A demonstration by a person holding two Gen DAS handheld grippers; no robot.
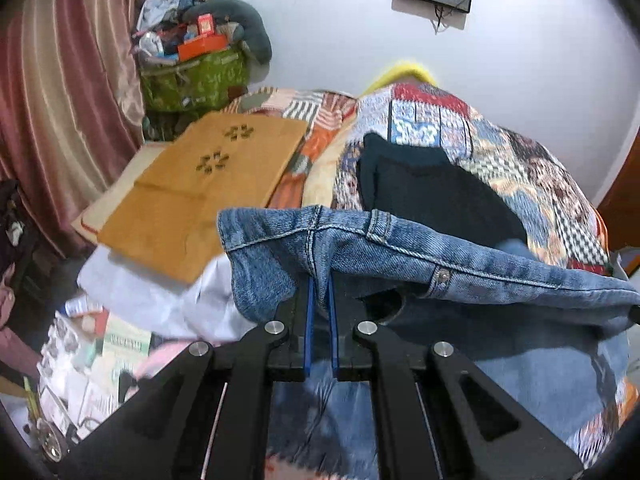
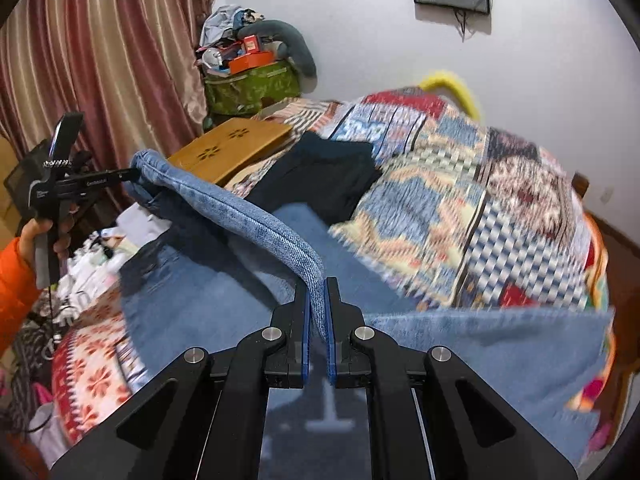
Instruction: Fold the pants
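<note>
Left gripper point(image 1: 320, 280) clamped tight on the waistband seam of the blue jeans point(image 1: 400, 248), lifted above the patchwork quilt point(image 1: 520, 160). Right gripper point(image 2: 319, 280) pinched shut on the same denim edge, stretched far-left toward the other tool. Dark folded garment point(image 2: 320, 176) just beyond.

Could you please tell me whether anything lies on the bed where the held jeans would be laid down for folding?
Yes: a dark folded garment lies on the patchwork quilt just beyond the jeans, which both grippers already grip.
</note>
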